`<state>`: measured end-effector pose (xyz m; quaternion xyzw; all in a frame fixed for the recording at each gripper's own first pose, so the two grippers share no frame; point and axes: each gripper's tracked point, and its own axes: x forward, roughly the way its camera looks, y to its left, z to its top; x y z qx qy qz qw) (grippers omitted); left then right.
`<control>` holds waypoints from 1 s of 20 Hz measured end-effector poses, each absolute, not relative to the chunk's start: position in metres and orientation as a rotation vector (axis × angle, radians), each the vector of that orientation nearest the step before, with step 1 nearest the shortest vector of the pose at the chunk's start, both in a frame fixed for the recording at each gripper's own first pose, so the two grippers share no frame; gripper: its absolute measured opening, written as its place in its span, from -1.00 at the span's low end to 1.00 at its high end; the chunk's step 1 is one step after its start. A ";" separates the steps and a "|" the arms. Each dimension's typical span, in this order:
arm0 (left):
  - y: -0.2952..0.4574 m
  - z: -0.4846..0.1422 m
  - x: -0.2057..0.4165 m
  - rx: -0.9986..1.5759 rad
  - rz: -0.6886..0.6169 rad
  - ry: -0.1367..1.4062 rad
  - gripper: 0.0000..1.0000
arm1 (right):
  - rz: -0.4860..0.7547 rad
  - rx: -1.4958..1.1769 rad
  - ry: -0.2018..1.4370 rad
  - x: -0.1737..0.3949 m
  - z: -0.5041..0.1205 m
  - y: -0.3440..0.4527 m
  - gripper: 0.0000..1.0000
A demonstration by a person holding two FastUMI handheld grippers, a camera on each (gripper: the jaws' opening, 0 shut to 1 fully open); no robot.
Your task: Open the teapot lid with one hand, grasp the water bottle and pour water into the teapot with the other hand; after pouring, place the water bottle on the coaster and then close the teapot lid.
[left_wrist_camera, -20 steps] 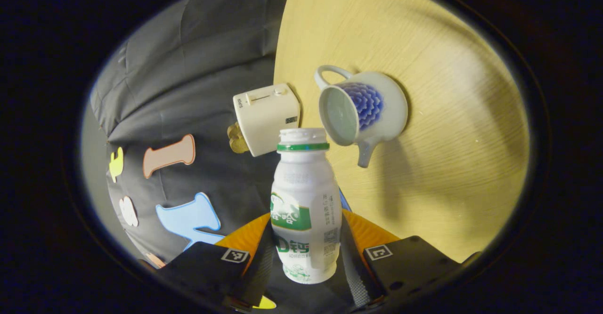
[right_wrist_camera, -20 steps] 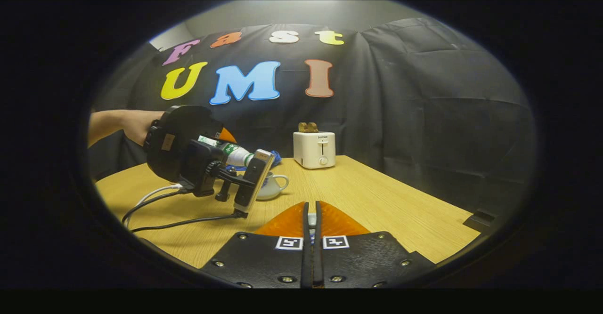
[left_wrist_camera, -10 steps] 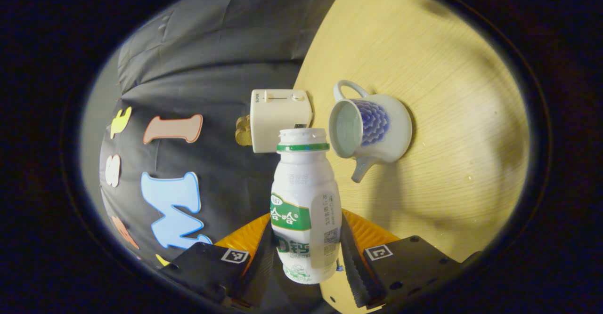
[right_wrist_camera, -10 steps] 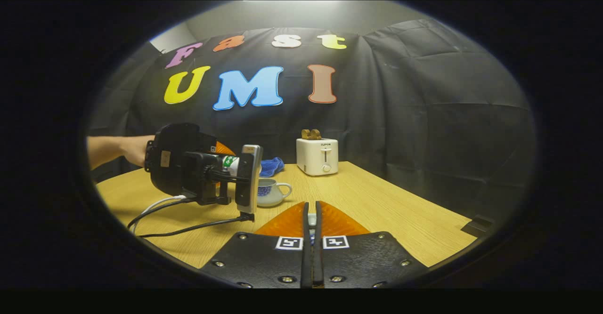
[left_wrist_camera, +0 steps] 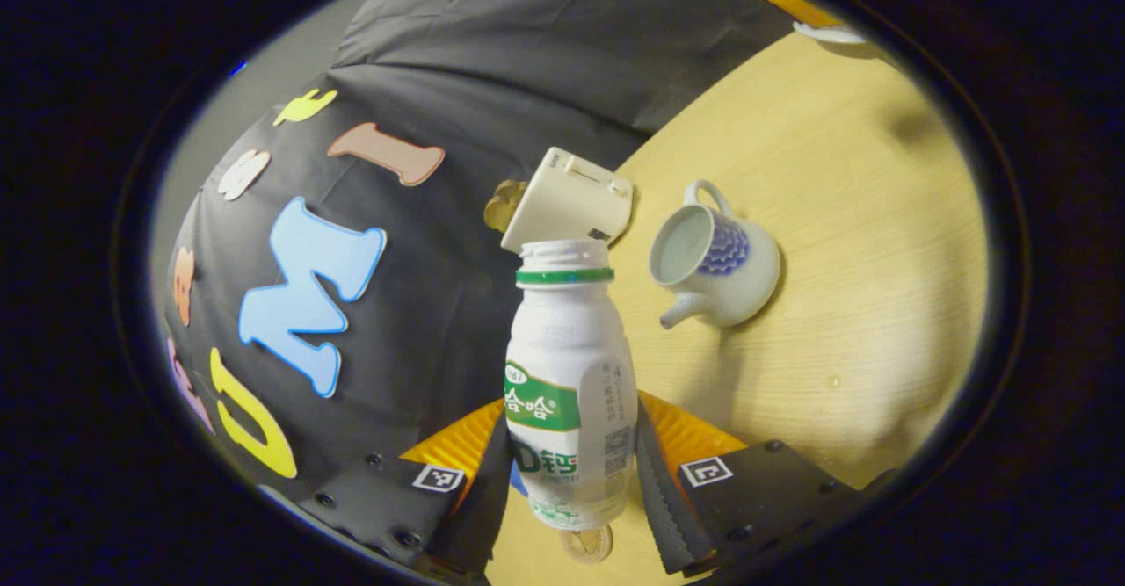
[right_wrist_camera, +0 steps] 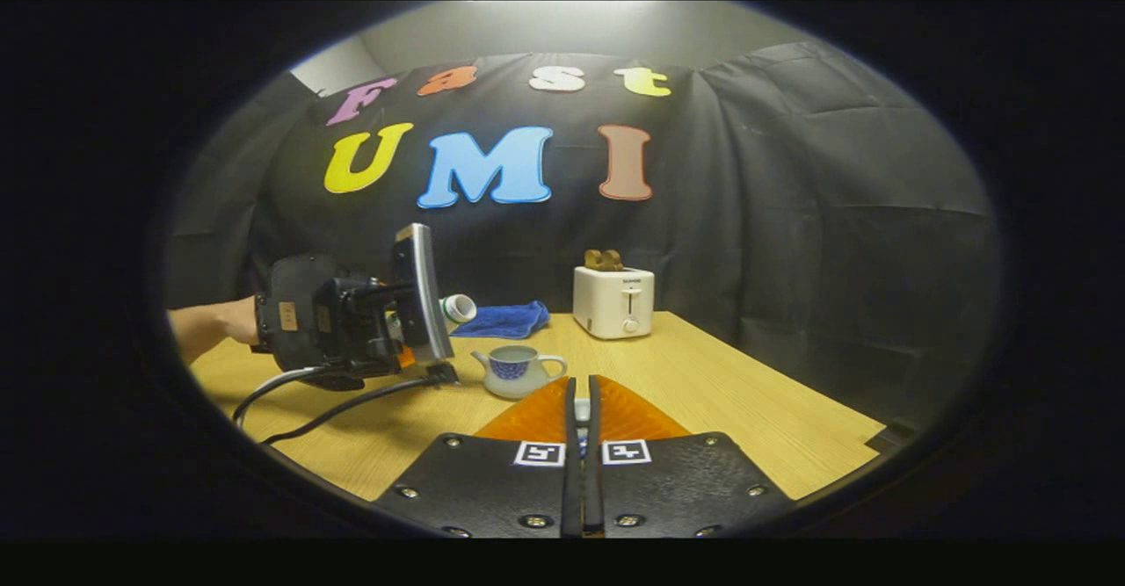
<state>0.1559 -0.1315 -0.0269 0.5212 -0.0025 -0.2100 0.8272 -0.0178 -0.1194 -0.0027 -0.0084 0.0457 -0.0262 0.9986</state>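
Toaster (right_wrist_camera: pixel 613 302), blue cloth (right_wrist_camera: pixel 502 320) behind lidless teapot (right_wrist_camera: pixel 513 370); claw-held bottle (left_wrist_camera: pixel 569 379) near.

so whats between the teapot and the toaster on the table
Nothing: in the right gripper view, bare wooden table separates the teapot from the toaster. The left gripper view shows the same gap.

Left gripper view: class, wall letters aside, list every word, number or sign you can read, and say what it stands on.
Water bottle: label lettering partly cut off by the left claw; fine print and code square too small to read.
Toaster: small marking, too blurred to read.
Left claw: a square patterned marker on each finger, no words.
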 end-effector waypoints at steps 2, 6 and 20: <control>-0.123 -0.017 0.153 0.978 -0.428 -0.020 0.65 | -0.026 -0.014 0.089 -0.004 0.002 -0.112 -0.98; -0.099 -0.010 0.149 0.829 -0.375 -0.022 0.49 | 0.000 -0.084 0.077 0.027 0.013 -0.097 -0.97; -0.001 0.055 0.134 0.288 -0.288 -0.120 0.32 | 0.023 -0.056 0.089 0.136 0.019 -0.060 -0.98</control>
